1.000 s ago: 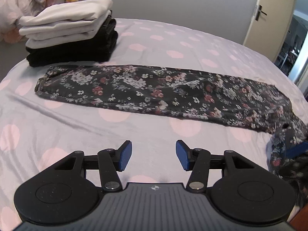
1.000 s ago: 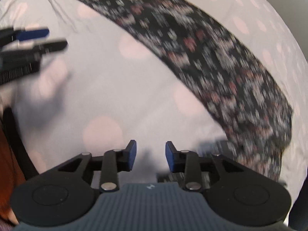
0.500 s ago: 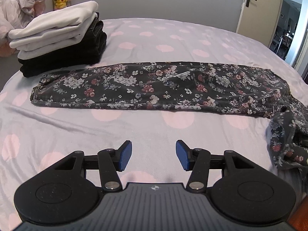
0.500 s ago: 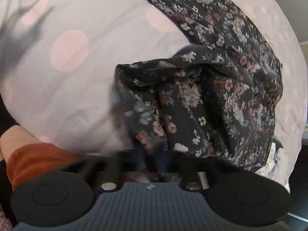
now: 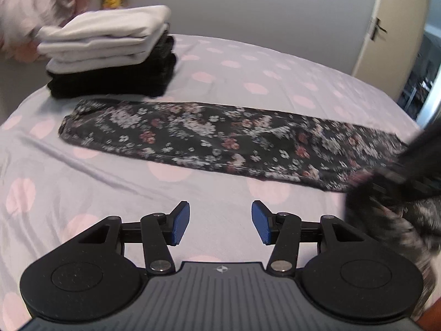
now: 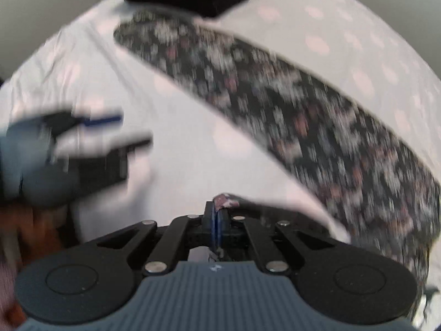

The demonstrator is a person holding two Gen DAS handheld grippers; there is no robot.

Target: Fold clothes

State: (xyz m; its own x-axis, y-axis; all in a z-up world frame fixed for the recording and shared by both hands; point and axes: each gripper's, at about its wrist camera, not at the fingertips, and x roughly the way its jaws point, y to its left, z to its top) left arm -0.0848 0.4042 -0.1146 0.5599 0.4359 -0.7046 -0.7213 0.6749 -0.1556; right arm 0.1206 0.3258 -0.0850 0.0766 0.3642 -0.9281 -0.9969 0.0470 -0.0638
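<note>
— Since a second ago the right gripper [image 6: 217, 215] has gone from standing apart over bare sheet to clamped tight, and a corner of the floral garment [image 5: 220, 138] now sticks up between its blue pads.

— And the other claw?

— Same as before: the left gripper [image 5: 220, 222] hovers with its ribbed blue pads moderately apart, nothing between them, over the bedsheet [image 5: 82, 182].

— Describe the cloth.

— Thin, dark fabric printed with small white and pink flowers, folded into a long flat band. In the left wrist view it runs from ten o'clock to three o'clock across the bed, its near hem straight and stitched. Its end at three o'clock is bunched and blurred under the dark shape of the right gripper.

— What lies around it?

— Pale lilac bedsheet with soft pink dots, lightly creased at nine o'clock. Open sheet lies between the band and the left gripper, and more beyond the band toward one o'clock.

— Anything stacked?

— At eleven o'clock, just beside the band's far end, a stack of folded clothes [image 5: 110, 52]: smooth white pieces on top of thick black ones, edges squared. Behind, at two o'clock, a cream door [image 5: 386, 35] stands.
</note>
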